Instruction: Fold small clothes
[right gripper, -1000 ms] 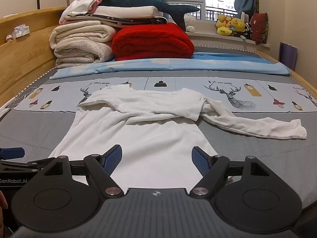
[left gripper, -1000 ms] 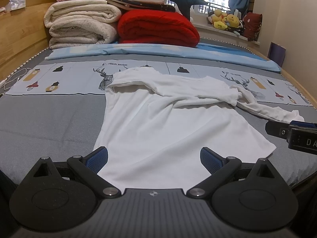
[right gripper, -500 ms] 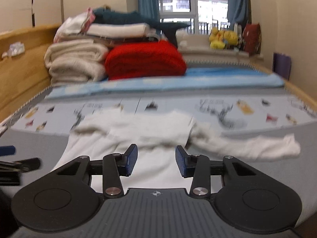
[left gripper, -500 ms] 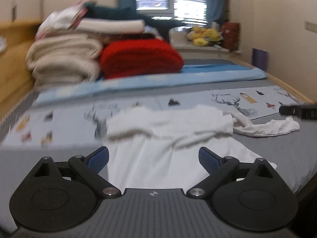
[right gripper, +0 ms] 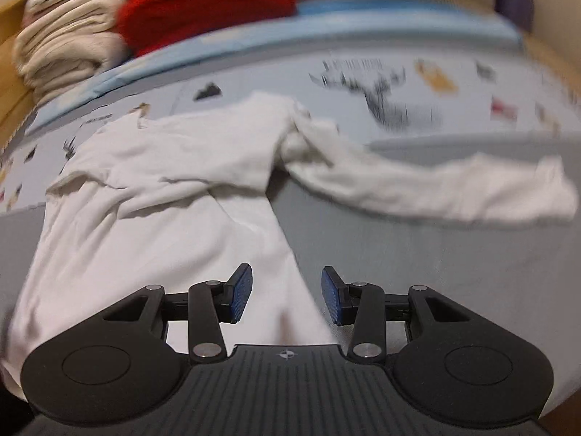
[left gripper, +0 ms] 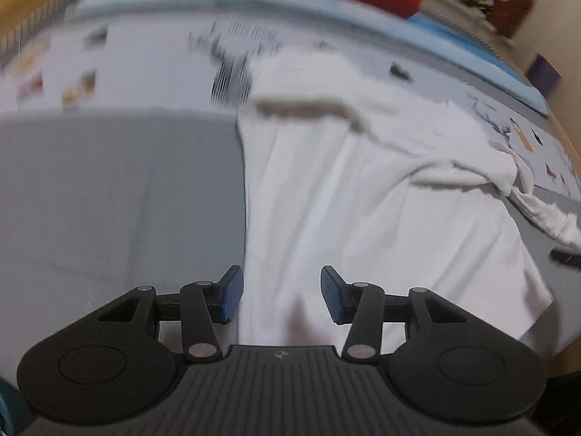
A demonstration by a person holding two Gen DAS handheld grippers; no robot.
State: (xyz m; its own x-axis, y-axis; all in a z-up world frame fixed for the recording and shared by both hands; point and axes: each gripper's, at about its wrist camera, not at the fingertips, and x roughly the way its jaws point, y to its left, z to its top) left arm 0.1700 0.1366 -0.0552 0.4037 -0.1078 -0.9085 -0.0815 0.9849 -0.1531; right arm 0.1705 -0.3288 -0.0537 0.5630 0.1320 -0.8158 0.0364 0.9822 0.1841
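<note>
— Where is the shirt?
— A white long-sleeved shirt point(left gripper: 363, 196) lies flat on the grey bed cover point(left gripper: 120, 196), its hem toward the near edge and its collar toward the far side. One sleeve is folded across the chest; the other sleeve point(right gripper: 435, 185) stretches out to the right over the grey cover.

— And the left gripper?
— The left gripper point(left gripper: 281, 299) hangs over the shirt's near left edge, pointing steeply down. Its jaws have just been closing and now stand about half apart. The left blue pad sits above the side seam, the right pad over the white cloth. Nothing is pinched between them as far as this view shows.

— The right one?
— The right gripper point(right gripper: 287, 298) hangs above the shirt's near right edge, jaws partway apart, with the seam running between the pads. The pads do not press on the cloth.

— What's behind?
— It's blurred, but a red blanket point(right gripper: 207, 3) and cream folded blankets point(right gripper: 69, 43) are stacked at the far end, beyond a printed sheet point(right gripper: 417, 87) with deer drawings.
</note>
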